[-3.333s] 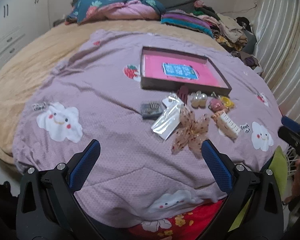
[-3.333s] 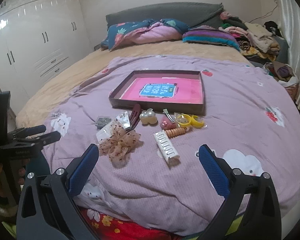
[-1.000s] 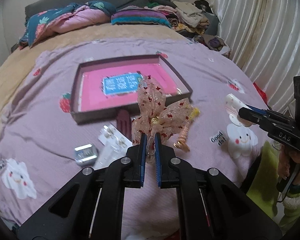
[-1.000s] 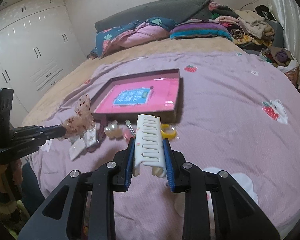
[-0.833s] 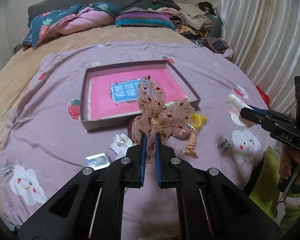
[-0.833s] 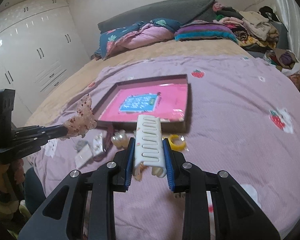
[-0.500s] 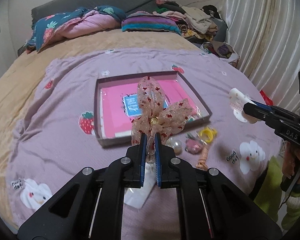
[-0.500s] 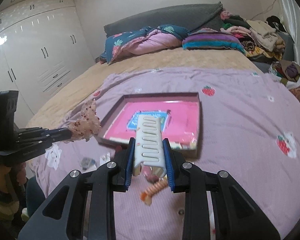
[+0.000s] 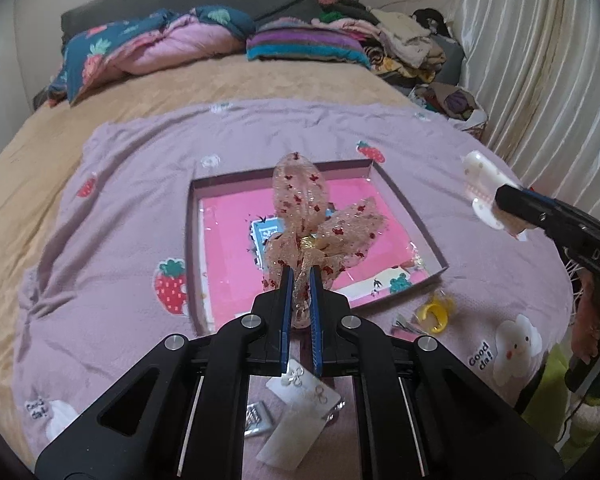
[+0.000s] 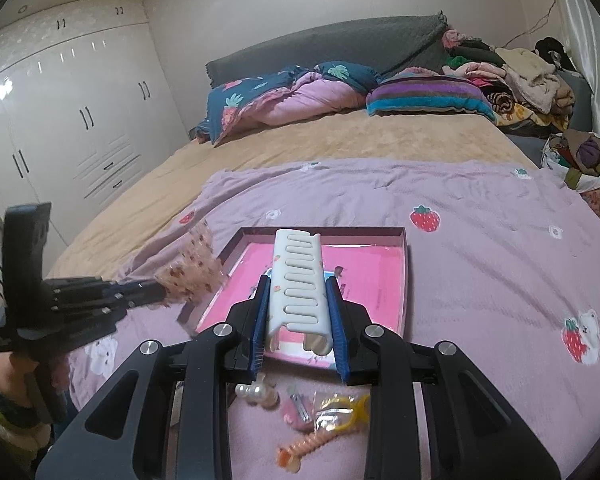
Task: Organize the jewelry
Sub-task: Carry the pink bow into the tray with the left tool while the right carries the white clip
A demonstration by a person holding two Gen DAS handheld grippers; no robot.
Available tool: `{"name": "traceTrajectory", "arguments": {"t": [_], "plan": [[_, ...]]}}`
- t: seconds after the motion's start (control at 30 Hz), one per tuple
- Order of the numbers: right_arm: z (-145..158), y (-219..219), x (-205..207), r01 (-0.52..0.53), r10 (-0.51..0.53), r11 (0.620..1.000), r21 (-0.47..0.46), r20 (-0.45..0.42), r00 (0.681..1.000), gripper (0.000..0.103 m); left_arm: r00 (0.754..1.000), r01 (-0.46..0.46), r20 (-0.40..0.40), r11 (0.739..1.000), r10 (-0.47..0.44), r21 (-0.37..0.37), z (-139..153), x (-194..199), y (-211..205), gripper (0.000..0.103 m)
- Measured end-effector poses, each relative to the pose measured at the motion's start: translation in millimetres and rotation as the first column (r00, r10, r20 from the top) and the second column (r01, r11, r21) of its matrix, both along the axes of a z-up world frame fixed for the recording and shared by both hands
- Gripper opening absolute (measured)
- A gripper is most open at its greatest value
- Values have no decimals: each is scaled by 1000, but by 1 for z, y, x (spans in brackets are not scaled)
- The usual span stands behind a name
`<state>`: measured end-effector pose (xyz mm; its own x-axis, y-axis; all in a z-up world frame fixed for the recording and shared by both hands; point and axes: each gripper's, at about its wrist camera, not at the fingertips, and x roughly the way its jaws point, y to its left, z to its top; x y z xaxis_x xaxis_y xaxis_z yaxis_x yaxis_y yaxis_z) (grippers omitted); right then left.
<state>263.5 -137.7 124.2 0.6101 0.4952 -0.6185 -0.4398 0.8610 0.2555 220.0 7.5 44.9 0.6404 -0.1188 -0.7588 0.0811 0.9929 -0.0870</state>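
Observation:
My left gripper (image 9: 299,280) is shut on a sheer peach bow (image 9: 320,228) with red dots and holds it above the near part of the pink-lined tray (image 9: 216,240). My right gripper (image 10: 298,292) is shut on a white hair claw clip (image 10: 298,280) and holds it above the near edge of the same tray (image 10: 384,272). The bow also shows in the right wrist view (image 10: 192,276), and the claw clip in the left wrist view (image 9: 486,196).
Loose on the purple blanket (image 9: 120,240) in front of the tray: a yellow ring (image 9: 434,314), earring cards (image 9: 304,392), a pearl clip (image 10: 256,394), a pink clip (image 10: 296,412), an orange spiral tie (image 10: 308,446). Pillows and clothes lie at the back.
Both grippers have moved forward with their loads, from in front of the tray to above it. The loose items now lie nearer the cameras.

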Motion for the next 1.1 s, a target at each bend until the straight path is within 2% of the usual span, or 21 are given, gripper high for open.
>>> {"name": "traceTrajectory", "arguments": {"t": [0.17,0.33,0.43,0.67,0.8,0.93,1.07,1.1], "plan": [[-9,0,20,8,-8,1000,-6,-12,1000,26,999,-4,-32,1000,5,8,-16,23,-2,2],[-23,0,38,18,-18,1000,-20,-33,999,26,995,-2,-100,1000,4,19,-45,46,-6,2],[-38,-2,51,28,-28,1000,-12,-71,997,26,991,-1,-131,1000,4,20,-62,57,-8,2],[-73,-2,69,48,-55,997,-60,-127,990,26,979,-11,-203,1000,14,16,-102,80,-7,2],[-98,1,75,59,-75,993,-105,-155,985,26,975,-20,-221,1000,25,23,-113,82,-3,2],[-113,4,79,62,-81,992,-108,-177,981,26,978,-26,-205,999,34,46,-115,82,0,5],[-121,12,84,50,-72,992,-115,-188,979,26,977,-46,-206,998,54,47,-115,81,8,12],[-123,15,85,47,-69,992,-118,-190,979,26,977,-48,-203,997,58,52,-113,83,8,17]]}}
